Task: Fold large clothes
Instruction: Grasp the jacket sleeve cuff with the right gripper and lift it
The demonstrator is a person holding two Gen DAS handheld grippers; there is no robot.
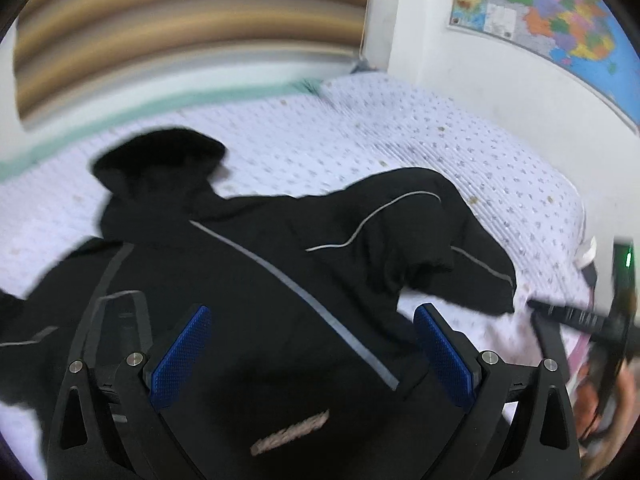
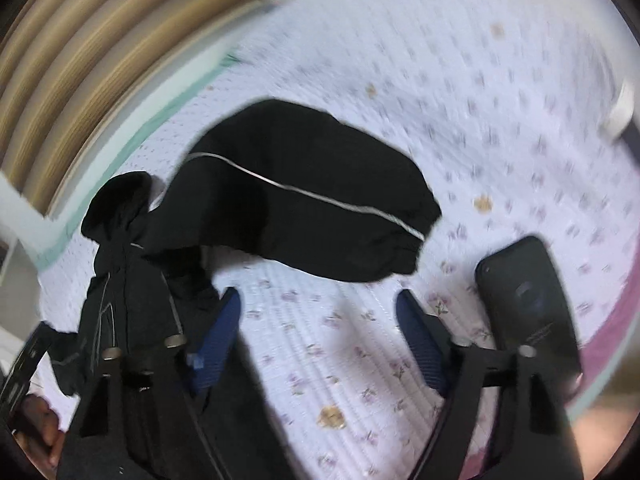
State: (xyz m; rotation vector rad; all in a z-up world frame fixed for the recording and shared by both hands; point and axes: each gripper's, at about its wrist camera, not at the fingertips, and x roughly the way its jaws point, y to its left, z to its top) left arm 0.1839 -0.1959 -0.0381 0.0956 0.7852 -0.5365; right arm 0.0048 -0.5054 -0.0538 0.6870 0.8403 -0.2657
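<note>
A black hooded jacket (image 1: 248, 288) with grey piping lies spread on a bed (image 1: 320, 136) with a white flowered sheet. Its hood (image 1: 160, 156) points to the far left and one sleeve (image 1: 420, 232) lies out to the right. My left gripper (image 1: 312, 352) hovers over the jacket's body, jaws wide open and empty. In the right wrist view the sleeve (image 2: 304, 196) lies ahead and the hood (image 2: 116, 208) is at left. My right gripper (image 2: 318, 332) is open and empty over bare sheet (image 2: 480, 120), just short of the sleeve. The other gripper shows at the right edge of the left view (image 1: 576, 320).
A black phone (image 2: 528, 308) lies on the sheet just right of my right gripper. A striped curtain (image 1: 192, 24) hangs behind the bed and a coloured map (image 1: 552, 12) is on the wall at right. The bed's edge runs along the lower right.
</note>
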